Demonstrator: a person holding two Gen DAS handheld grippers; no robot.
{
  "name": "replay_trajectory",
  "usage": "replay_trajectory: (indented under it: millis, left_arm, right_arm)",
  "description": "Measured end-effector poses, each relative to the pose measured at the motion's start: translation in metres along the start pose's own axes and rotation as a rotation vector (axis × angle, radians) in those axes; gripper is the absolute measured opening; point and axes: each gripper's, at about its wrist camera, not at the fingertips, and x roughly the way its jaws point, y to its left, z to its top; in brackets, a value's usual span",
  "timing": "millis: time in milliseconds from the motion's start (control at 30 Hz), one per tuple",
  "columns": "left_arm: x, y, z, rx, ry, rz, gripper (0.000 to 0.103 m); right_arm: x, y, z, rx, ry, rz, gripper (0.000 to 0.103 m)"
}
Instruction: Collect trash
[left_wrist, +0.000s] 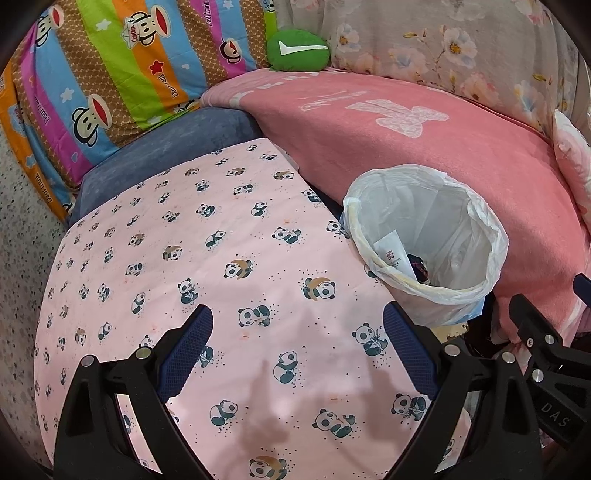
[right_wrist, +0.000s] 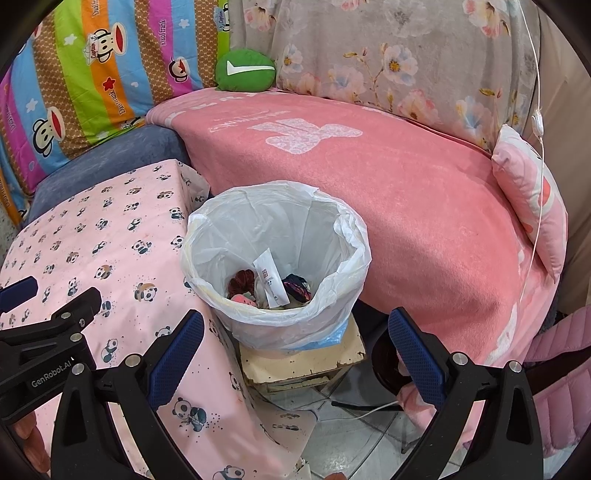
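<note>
Two grippers: you hold both with jaws spread wide, nothing between the pads.
Left gripper (left_wrist: 297, 347): hovers over the panda-print cloth (left_wrist: 207, 258), angled downward.
Right gripper (right_wrist: 295, 350): points down toward the lined trash bin (right_wrist: 275, 258), just short of its rim.
Trash: a white paper wrapper (right_wrist: 271, 282) and dark scraps lie inside the bin.
Bin: stands on a cream stool (right_wrist: 306, 362), between the cloth and your pink blanket (right_wrist: 424, 206).

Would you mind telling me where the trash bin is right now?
The trash bin sits centre in the right wrist view on a small cream stool, between the panda tablecloth and pink blanket.
</note>
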Motion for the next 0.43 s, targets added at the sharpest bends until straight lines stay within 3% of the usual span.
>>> replay_trajectory:
  millis: [433]
  left_arm:
    - [0.0029,-0.0011,-0.0005,-0.009,0.006,-0.042,0.089]
  right_arm:
    - [0.0034,-0.0003,-0.0032,0.002,0.011,-0.003,0.096]
